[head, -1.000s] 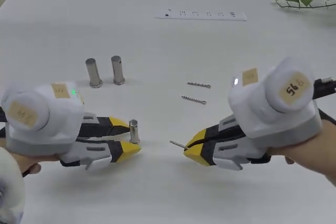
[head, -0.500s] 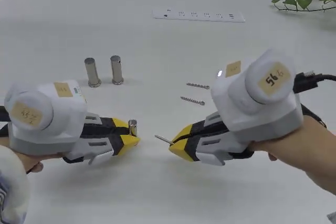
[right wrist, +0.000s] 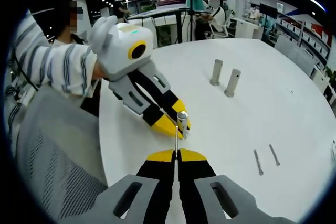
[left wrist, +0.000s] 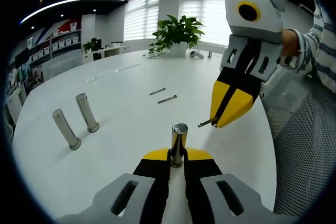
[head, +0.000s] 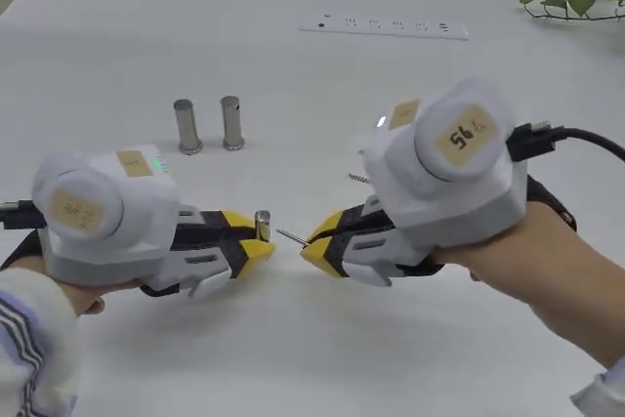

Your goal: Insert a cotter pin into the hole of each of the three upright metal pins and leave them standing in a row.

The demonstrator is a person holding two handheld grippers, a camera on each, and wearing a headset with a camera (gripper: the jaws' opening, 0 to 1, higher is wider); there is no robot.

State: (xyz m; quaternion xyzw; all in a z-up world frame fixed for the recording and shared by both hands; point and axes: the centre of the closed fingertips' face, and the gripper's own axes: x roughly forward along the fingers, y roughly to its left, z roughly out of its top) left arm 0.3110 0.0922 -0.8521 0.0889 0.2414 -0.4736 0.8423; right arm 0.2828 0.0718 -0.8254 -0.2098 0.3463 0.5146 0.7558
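My left gripper (head: pixel 260 244) is clamping the metal pin (head: pixel 262 224) upright; my right gripper (head: pixel 309 244) is pinching a cotter pin (head: pixel 290 237), tip just beside it; I'm risking skidding off its side if aiming crooked.

Right gripper (right wrist: pixel 177 153) jaws pressed together on a cotter pin (right wrist: pixel 176 141); its tip sits just beside the upright metal pin (right wrist: pixel 182 121) clamped in the left gripper (right wrist: pixel 176 125). Second pin (right wrist: pixel 216 72) and third pin (right wrist: pixel 232 82) stand near each other beyond; two loose cotter pins (right wrist: pixel 258 162) lie on the table (right wrist: pixel 294 103).
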